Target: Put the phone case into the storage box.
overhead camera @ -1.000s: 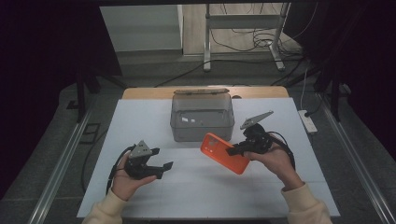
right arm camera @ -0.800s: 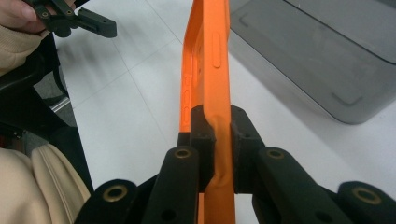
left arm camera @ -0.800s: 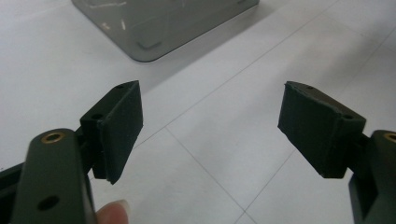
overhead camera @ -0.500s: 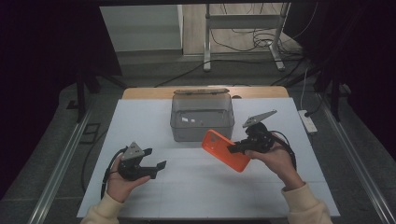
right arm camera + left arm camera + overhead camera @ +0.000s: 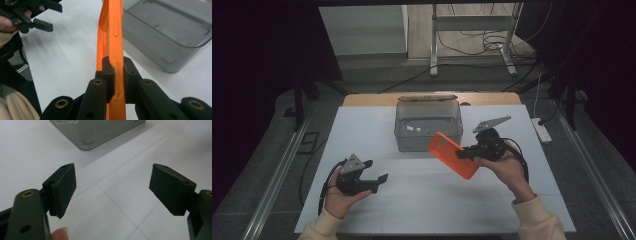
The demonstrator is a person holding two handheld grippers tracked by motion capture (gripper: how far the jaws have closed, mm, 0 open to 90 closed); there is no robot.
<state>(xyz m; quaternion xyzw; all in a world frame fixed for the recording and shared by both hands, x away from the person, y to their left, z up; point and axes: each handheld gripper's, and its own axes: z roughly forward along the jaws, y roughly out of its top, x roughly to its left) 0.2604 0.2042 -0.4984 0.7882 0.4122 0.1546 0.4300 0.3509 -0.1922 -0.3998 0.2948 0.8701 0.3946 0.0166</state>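
**Orange phone case held at the bin's front corner**

The right gripper [image 5: 468, 152] has its jaws clamped tight on an orange silicone phone case [image 5: 453, 155], pinching one wall of it so hard that the soft rim buckles between the pads, as the right gripper view shows [image 5: 117, 72]. The case hangs off the table, tilted, its long axis running from the claw up and away toward the clear plastic storage bin [image 5: 428, 125]. Its far end lies just beside the bin's near right corner and overlaps the front wall in the high view; whether it touches the wall cannot be told.

The bin stands open at the middle back of the white table [image 5: 422, 200], its lid [image 5: 426, 98] lying at or propped behind its back rim. Through the clear walls it looks empty apart from small labels on the plastic.

The left gripper [image 5: 379, 179] hovers low over the table at the near left, well apart from both case and bin, its jaws spread wide with nothing between them [image 5: 112, 190]. The right hand [image 5: 507, 167] is by far the nearer to the bin, so a drop into it would likely call for lifting the case up and over the front rim.
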